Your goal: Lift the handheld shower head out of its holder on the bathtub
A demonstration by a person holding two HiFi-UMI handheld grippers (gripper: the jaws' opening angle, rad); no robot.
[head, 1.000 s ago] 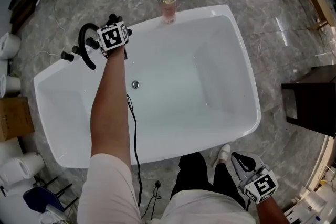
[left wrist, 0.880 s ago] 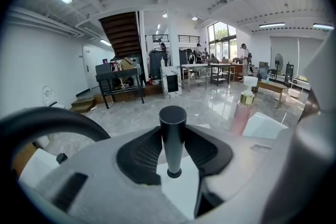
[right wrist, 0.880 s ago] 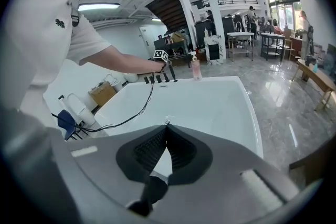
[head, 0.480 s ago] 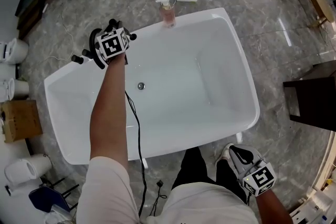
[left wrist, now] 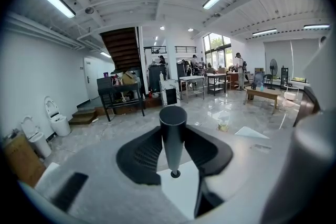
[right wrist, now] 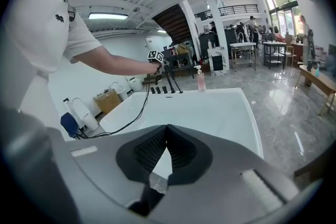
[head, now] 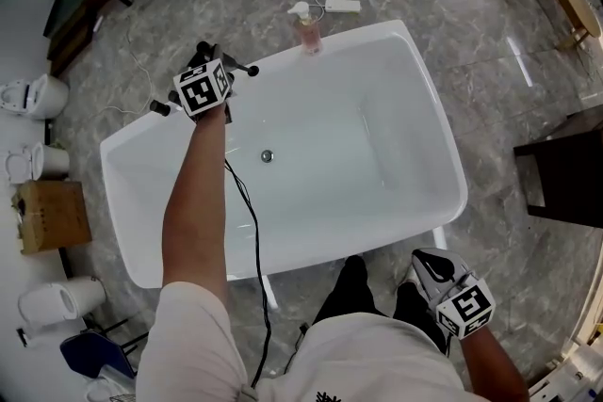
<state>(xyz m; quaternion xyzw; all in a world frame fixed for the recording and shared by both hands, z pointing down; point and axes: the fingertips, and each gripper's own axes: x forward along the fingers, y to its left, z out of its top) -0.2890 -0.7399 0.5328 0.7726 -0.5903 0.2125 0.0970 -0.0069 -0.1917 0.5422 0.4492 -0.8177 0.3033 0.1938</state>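
Gripping the smooth black shower head by its handle above the edge of the white bathtub, the left claw may let it slip and drop; the right claw is shut, empty.

- The shower head: dark, round handle tapering downward, upright, clamped between the left gripper jaws above the tub's rim.
- The tub: white, rectangular, with black fittings on its far-left rim; which one is the holder cannot be told.
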